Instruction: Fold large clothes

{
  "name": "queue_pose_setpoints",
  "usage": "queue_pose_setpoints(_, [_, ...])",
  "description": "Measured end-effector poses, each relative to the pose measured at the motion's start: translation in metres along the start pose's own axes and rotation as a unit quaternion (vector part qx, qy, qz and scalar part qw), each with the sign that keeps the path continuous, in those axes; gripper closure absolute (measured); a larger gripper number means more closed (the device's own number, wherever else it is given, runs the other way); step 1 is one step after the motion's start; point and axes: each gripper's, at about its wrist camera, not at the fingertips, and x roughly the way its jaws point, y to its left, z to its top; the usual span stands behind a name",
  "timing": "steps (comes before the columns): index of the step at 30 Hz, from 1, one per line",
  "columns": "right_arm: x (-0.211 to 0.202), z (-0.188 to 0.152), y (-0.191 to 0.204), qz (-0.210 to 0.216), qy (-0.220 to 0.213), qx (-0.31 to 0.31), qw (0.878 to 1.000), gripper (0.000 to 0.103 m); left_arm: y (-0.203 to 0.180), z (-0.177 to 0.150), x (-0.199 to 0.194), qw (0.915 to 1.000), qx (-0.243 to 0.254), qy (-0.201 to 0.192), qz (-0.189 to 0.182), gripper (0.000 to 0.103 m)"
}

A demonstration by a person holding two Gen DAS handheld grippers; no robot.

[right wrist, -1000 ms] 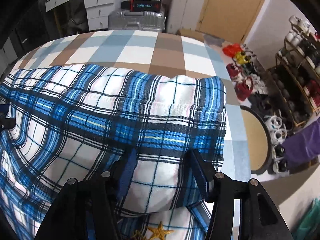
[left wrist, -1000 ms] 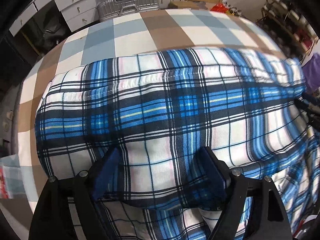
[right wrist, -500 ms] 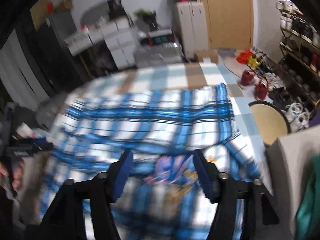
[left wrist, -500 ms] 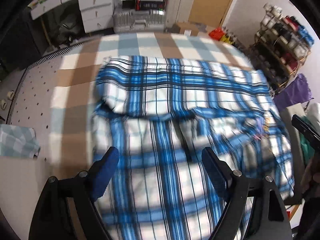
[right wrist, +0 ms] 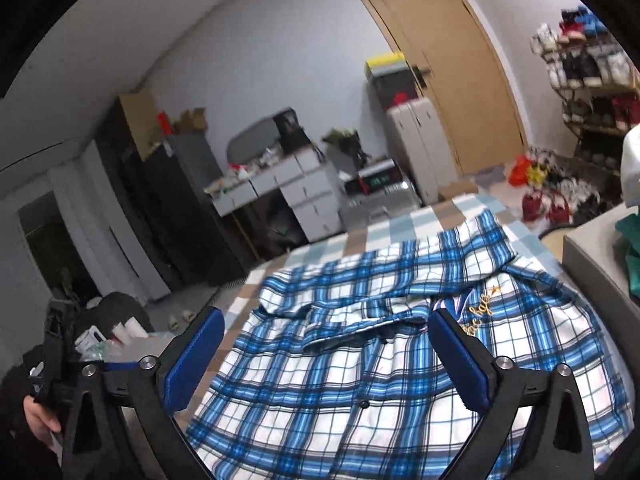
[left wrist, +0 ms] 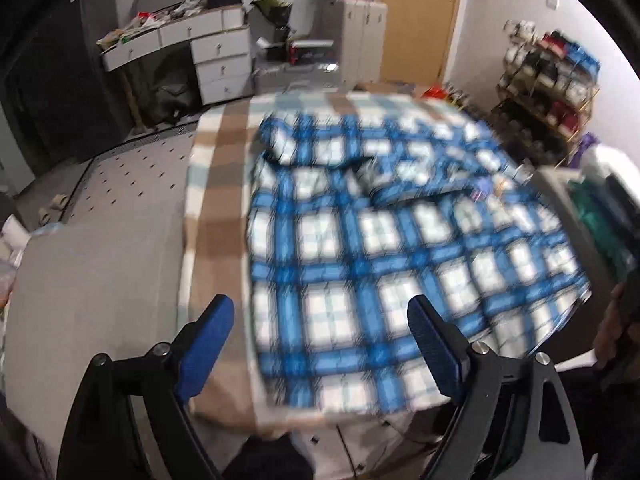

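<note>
A large blue and white plaid shirt (left wrist: pixel 384 240) lies spread on a table covered with a brown, white and pale blue checked cloth (left wrist: pixel 218 152). Its far part is folded back toward me, and gold lettering shows on the chest (right wrist: pixel 478 312). The shirt also fills the lower right wrist view (right wrist: pixel 360 380). My left gripper (left wrist: pixel 320 344) is open and empty, raised above the shirt's near left edge. My right gripper (right wrist: pixel 326 354) is open and empty, raised above the shirt's near part. The left wrist view is blurred by motion.
A white drawer desk (left wrist: pixel 216 56), a silver suitcase (left wrist: pixel 296 72), a white cabinet (right wrist: pixel 420 148) and a wooden door (right wrist: pixel 448 60) stand beyond the table. Shoe racks (left wrist: pixel 548 76) are on the right. A grey box with green cloth (right wrist: pixel 624 256) sits at the right.
Both grippers have let go of the folded shirt edge, pulled back and lifted away. The fold now lies flat on the shirt. Both views show much more of the room.
</note>
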Motion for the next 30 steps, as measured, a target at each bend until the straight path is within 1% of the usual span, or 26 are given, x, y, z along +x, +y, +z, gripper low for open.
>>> queue_pose_setpoints(2, [-0.006, -0.006, 0.002, 0.004, 0.000, -0.017, 1.000, 0.000, 0.006, -0.013, 0.013, 0.9997, -0.005, 0.018, 0.014, 0.017])
queue_pose_setpoints(5, [-0.007, -0.010, 0.002, 0.000, 0.007, -0.023, 1.000, 0.000, 0.024, -0.024, 0.037, 0.9976, -0.047, 0.051, 0.007, 0.017])
queue_pose_setpoints(7, [-0.007, -0.011, 0.002, 0.000, 0.007, -0.025, 1.000, 0.000, 0.033, -0.026, 0.051, 0.9956, -0.067, 0.064, 0.016, 0.017])
queue_pose_setpoints(11, [-0.002, -0.011, -0.004, -0.004, 0.018, -0.012, 1.000, 0.000, 0.040, -0.024, 0.079, 0.9919, -0.067, 0.103, 0.031, 0.017])
queue_pose_setpoints(12, [-0.002, -0.013, -0.006, -0.003, 0.020, -0.009, 1.000, 0.000, 0.038, -0.024, 0.085, 0.9909, -0.065, 0.114, 0.030, 0.017])
queue_pose_setpoints(14, [-0.001, -0.014, -0.009, -0.002, 0.026, -0.002, 1.000, 0.000, 0.034, -0.021, 0.099, 0.9892, -0.049, 0.134, 0.035, 0.017])
queue_pose_setpoints(16, [-0.002, -0.014, -0.011, -0.002, 0.028, 0.003, 1.000, 0.000, 0.030, -0.019, 0.107, 0.9894, -0.035, 0.138, 0.030, 0.017])
queue_pose_setpoints(17, [-0.002, -0.015, -0.012, -0.001, 0.028, 0.004, 1.000, 0.000, 0.027, -0.019, 0.112, 0.9885, -0.028, 0.146, 0.025, 0.017])
queue_pose_setpoints(20, [-0.003, -0.015, -0.011, 0.002, 0.026, 0.003, 1.000, 0.000, 0.023, -0.019, 0.123, 0.9860, -0.026, 0.165, 0.003, 0.018])
queue_pose_setpoints(21, [-0.003, -0.014, -0.010, 0.004, 0.027, 0.003, 1.000, 0.000, 0.022, -0.017, 0.124, 0.9862, -0.023, 0.164, 0.004, 0.019])
queue_pose_setpoints(22, [-0.003, -0.015, -0.010, 0.005, 0.029, 0.002, 1.000, 0.000, 0.022, -0.015, 0.124, 0.9868, -0.021, 0.161, 0.001, 0.026])
queue_pose_setpoints(24, [-0.002, -0.015, -0.008, 0.007, 0.032, -0.001, 0.999, 0.000, 0.020, -0.011, 0.125, 0.9868, -0.019, 0.161, -0.006, 0.030])
queue_pose_setpoints(25, [-0.002, -0.015, -0.007, 0.007, 0.032, -0.004, 0.999, 0.000, 0.020, -0.007, 0.126, 0.9868, -0.018, 0.160, -0.012, 0.039])
queue_pose_setpoints(26, [-0.002, -0.016, -0.006, 0.007, 0.032, -0.007, 0.999, 0.000, 0.021, -0.005, 0.126, 0.9871, -0.018, 0.158, -0.015, 0.056])
queue_pose_setpoints(27, [-0.001, -0.016, -0.005, 0.008, 0.033, -0.008, 0.999, 0.000, 0.020, -0.001, 0.125, 0.9872, -0.015, 0.158, -0.018, 0.066])
queue_pose_setpoints(28, [-0.001, -0.016, -0.004, 0.008, 0.033, -0.009, 0.999, 0.000, 0.019, 0.002, 0.124, 0.9868, -0.010, 0.159, -0.029, 0.082])
queue_pose_setpoints(30, [0.000, -0.016, -0.004, 0.009, 0.035, -0.011, 0.999, 0.000, 0.014, 0.005, 0.115, 0.9892, -0.004, 0.141, -0.040, 0.083])
